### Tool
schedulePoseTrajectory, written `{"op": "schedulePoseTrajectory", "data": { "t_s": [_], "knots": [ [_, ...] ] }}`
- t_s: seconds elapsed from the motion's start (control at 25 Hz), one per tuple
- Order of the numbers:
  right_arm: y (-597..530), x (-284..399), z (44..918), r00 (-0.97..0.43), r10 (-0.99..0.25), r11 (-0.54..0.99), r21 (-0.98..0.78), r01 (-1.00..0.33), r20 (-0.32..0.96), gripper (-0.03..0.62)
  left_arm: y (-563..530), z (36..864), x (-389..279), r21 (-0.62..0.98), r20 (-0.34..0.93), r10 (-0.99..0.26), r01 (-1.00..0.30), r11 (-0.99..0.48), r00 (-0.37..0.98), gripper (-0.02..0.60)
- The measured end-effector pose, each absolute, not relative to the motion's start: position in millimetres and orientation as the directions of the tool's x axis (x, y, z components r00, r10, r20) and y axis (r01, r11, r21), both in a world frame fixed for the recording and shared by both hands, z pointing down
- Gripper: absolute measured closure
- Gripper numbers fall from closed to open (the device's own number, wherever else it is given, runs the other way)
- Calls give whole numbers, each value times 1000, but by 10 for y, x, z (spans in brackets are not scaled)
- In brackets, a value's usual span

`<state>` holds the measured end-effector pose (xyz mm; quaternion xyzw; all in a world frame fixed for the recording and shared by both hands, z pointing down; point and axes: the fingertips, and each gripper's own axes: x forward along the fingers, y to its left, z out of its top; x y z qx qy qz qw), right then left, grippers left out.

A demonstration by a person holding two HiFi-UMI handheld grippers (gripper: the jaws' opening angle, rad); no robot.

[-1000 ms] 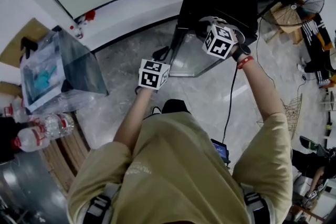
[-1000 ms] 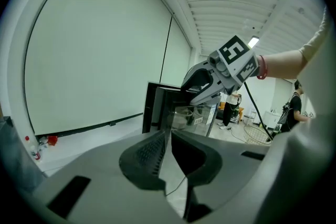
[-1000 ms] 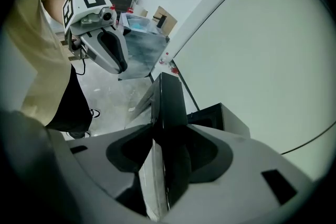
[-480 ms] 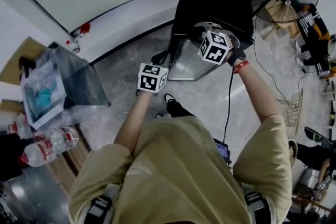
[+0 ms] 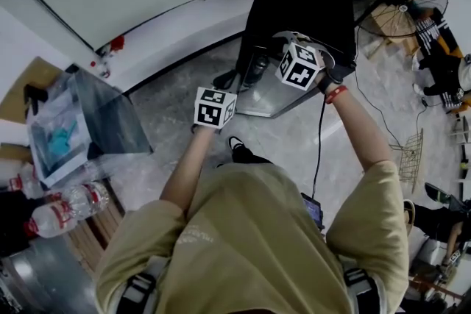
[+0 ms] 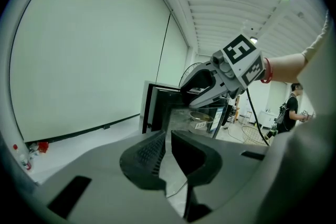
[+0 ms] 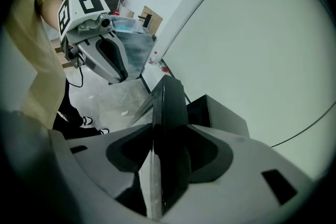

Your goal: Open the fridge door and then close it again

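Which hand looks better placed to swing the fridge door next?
Right. The right hand-held gripper is clamped on the edge of the open fridge door and could swing it; the left hand-held gripper hangs beside it, jaws nearly together, holding nothing.

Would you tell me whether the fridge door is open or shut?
Open: the fridge door stands out from the fridge, its edge in the right claw.

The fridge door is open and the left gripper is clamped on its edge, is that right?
Not quite. The fridge door is open, but it is the right gripper that is clamped on its edge, not the left. The right gripper view shows the door's edge between those jaws. The left gripper has its jaws nearly together with nothing between them.
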<state>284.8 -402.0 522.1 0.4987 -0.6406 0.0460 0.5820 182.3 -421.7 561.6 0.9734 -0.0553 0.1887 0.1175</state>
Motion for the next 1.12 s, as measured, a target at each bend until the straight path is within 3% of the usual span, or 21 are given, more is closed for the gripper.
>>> {"op": "schedulePoseTrajectory", "data": {
  "t_s": [0.84,1.12],
  "knots": [
    [-4259,3256,5271,306,-580,391,588,-708,755,370,-4360,5701,2013,213,391,-49,-142,-967,919,532],
    [-4272,3284,5267,293,-583,393,578,-715,758,365,-4421,5705,2069,214,388,-58,-151,-965,920,532]
  ]
}}
